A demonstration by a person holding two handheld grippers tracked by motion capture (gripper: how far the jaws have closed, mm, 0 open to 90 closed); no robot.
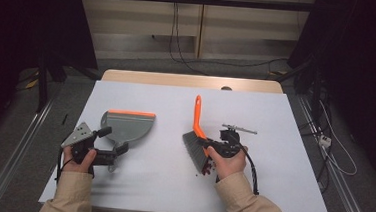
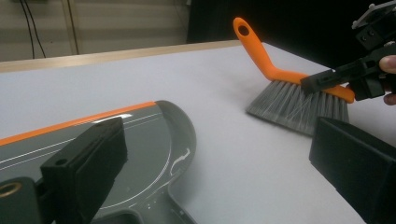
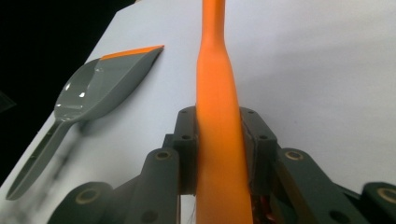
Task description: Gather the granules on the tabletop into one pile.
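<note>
The orange-handled hand brush [image 1: 197, 136] is clamped by its handle between the fingers of the right gripper [image 1: 212, 147], bristles down on the white table [image 1: 270, 192], with its long axis running away from the person. The grey dustpan [image 1: 127, 126] lies flat, well apart to the brush's left, its orange lip on the far side. The left gripper [image 1: 117, 152] sits at the pan's handle with its fingers spread wide (whether the handle is touched cannot be told). Small dark crumbs [image 1: 202, 170] lie just below the bristles; the table between brush and pan is bare, so a leftward sweep seems unobstructed.
</note>
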